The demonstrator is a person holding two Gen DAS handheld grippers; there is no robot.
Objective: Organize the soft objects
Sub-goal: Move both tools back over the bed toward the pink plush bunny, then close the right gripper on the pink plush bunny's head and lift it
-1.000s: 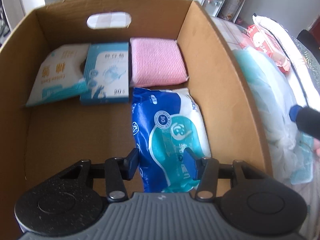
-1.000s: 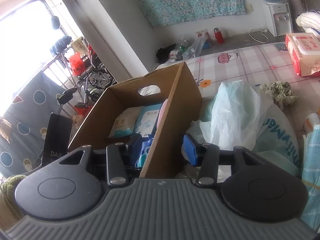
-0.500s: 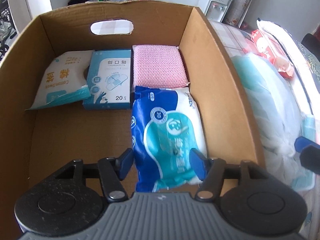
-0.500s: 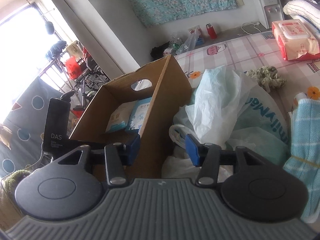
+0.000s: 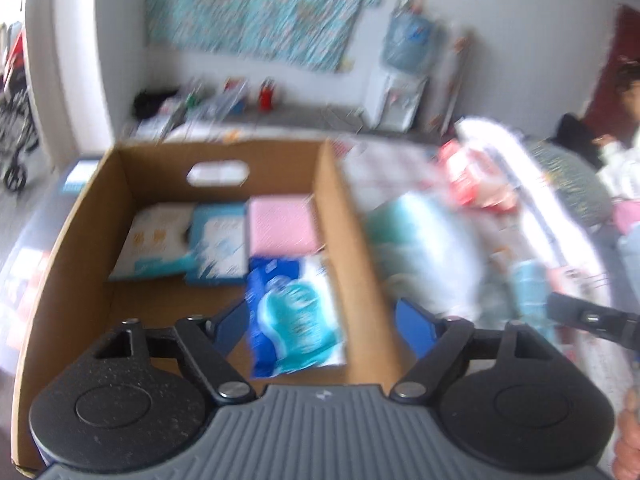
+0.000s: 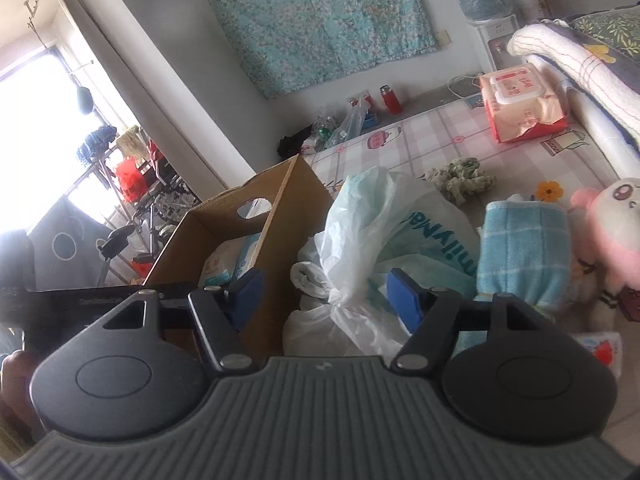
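The view from the left wrist is blurred. A blue wipes pack (image 5: pixel 292 312) lies in the cardboard box (image 5: pixel 352 248), in front of a pink cloth (image 5: pixel 280 224), a blue carton (image 5: pixel 218 244) and a white pack (image 5: pixel 156 240). My left gripper (image 5: pixel 322 326) hovers above the pack and the box's right wall, its jaws opening, holding nothing. My right gripper (image 6: pixel 326 296) is over the bed beside the box (image 6: pixel 280 216), its jaws opening and empty. White plastic bags (image 6: pixel 360 224) lie just beyond its fingers. A light blue checked towel (image 6: pixel 520 248) and a pink plush toy (image 6: pixel 608 232) lie to its right.
A red-and-pink wipes pack (image 6: pixel 520 104) and a green scrunchie (image 6: pixel 464 178) lie farther back on the checked bedsheet. Folded bedding (image 6: pixel 580 56) lines the right edge. A water dispenser (image 5: pixel 400 96) stands by the far wall. Beyond the box, on the left, is floor clutter.
My left gripper has let the blue wipes pack lie in the box, widened, and lifted back. The right gripper has swung right, away from the box wall toward the bags and towel, and widened.
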